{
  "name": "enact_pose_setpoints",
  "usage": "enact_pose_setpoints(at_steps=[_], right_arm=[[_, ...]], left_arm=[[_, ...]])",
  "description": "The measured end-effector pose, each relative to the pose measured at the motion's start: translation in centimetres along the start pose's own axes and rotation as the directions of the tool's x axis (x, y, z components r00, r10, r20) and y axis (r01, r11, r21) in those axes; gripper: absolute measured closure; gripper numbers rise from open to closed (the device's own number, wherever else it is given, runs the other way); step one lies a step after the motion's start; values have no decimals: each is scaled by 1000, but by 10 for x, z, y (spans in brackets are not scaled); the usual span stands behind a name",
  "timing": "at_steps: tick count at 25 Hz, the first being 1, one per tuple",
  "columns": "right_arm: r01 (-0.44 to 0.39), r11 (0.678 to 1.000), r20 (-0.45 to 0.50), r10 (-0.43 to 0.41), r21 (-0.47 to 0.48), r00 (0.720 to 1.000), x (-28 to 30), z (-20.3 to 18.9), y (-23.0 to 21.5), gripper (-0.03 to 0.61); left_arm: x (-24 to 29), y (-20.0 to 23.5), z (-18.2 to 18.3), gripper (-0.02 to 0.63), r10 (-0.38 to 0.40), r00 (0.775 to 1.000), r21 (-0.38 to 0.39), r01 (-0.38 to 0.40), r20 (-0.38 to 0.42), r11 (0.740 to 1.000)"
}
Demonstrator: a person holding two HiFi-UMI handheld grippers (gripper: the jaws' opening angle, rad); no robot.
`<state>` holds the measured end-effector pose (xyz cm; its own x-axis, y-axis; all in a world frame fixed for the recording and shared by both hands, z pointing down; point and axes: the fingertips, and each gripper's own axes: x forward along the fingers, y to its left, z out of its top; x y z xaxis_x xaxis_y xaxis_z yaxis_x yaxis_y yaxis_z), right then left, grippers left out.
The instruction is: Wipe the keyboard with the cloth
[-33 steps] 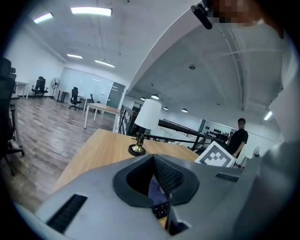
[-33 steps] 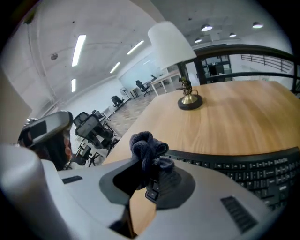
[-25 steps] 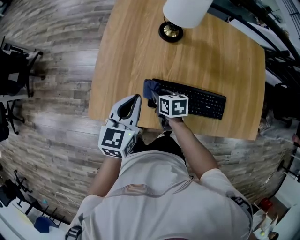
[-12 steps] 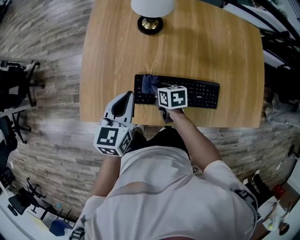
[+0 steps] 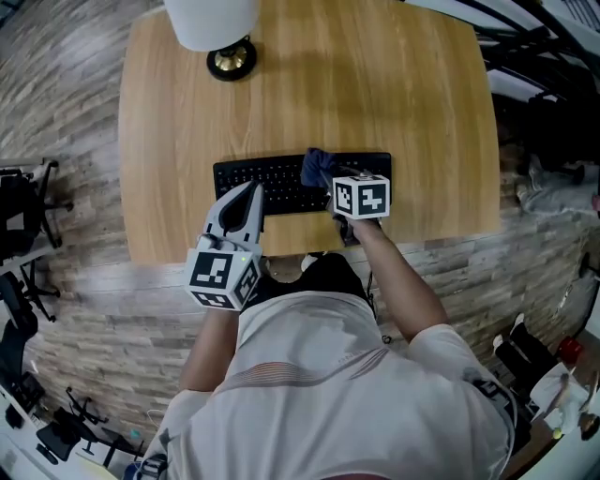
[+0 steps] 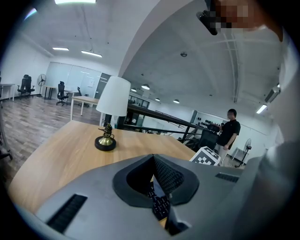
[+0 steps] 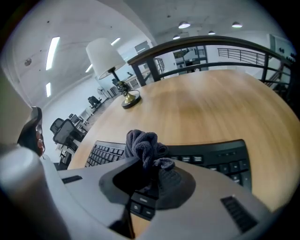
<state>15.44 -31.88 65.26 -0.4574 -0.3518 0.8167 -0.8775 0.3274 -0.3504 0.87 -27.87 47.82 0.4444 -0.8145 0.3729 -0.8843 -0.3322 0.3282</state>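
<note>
The right gripper [image 7: 149,169] is clenched on the bunched dark cloth [image 7: 143,145], which sticks up from between its jaws. In the head view the cloth sits on the black keyboard [image 5: 272,178], right of its middle and toward its far edge. The keyboard lies along the near side of the wooden worktop [image 5: 403,94]. The left gripper [image 5: 249,199] has its jaws closed together with nothing between them, its tip over the keyboard's near edge, left of the cloth. A white-shaded lamp [image 5: 212,21] stands at the worktop's far left.
</note>
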Motion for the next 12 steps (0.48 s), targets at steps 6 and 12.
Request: enact_pose_setpoints(at_steps=[6,12], right_arm=[[86,993,38,-89,79,995,-40,-7,-79,455],[172,972,75,-185,158,980,-75,-19,-151,456]], left_arm=[[33,-41,4,603,-56,998,23,56,-3,998],[57,-70,-8,603,-95,995,17,95,-18,995]])
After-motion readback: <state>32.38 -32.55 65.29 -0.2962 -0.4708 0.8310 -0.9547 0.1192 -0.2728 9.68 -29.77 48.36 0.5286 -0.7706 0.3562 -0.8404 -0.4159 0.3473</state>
